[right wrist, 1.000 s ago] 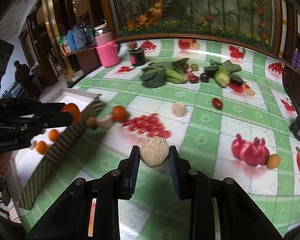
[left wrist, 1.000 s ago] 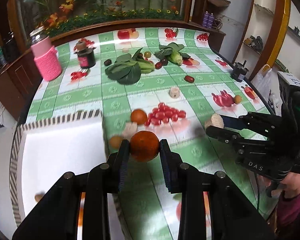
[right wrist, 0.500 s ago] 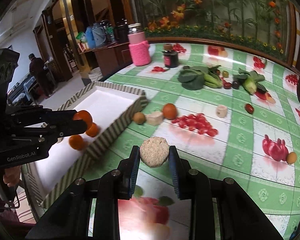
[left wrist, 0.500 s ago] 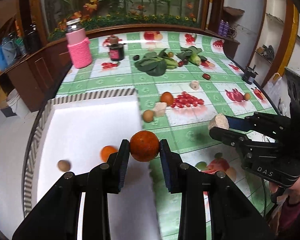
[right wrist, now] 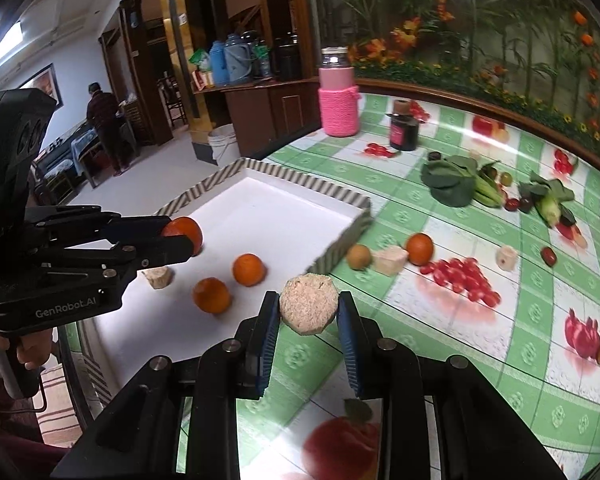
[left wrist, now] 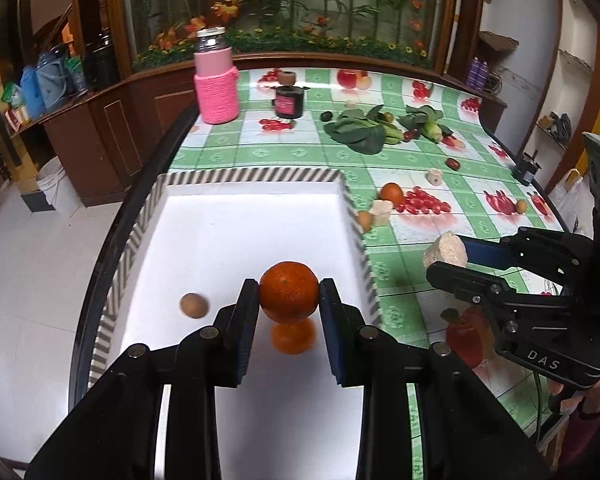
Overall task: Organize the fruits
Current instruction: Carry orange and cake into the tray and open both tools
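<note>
My left gripper (left wrist: 288, 298) is shut on an orange (left wrist: 288, 290) and holds it above the white tray (left wrist: 256, 178); it also shows in the right wrist view (right wrist: 178, 236). My right gripper (right wrist: 308, 310) is shut on a beige round chunk (right wrist: 309, 308), just right of the tray over the green table; it shows in the left wrist view (left wrist: 446, 256). In the tray lie two oranges (right wrist: 249, 269) (right wrist: 211, 295), a beige chunk (right wrist: 157, 277) and a small brown fruit (left wrist: 193, 305). Beside the tray's corner lie a brown fruit (right wrist: 359, 256), a beige chunk (right wrist: 389, 260) and an orange (right wrist: 419, 248).
A pink-sleeved jar (left wrist: 216, 80) and a dark jar (left wrist: 289, 101) stand at the back. Leafy greens (left wrist: 360, 132), corn (right wrist: 550, 208), small dark and red fruits and another beige piece (left wrist: 434, 176) lie further back. The table edge runs just left of the tray.
Both grippers have moved left with their loads. The left gripper's orange now hangs well inside the tray, over another orange. The right gripper has come closer to the tray's near corner.
</note>
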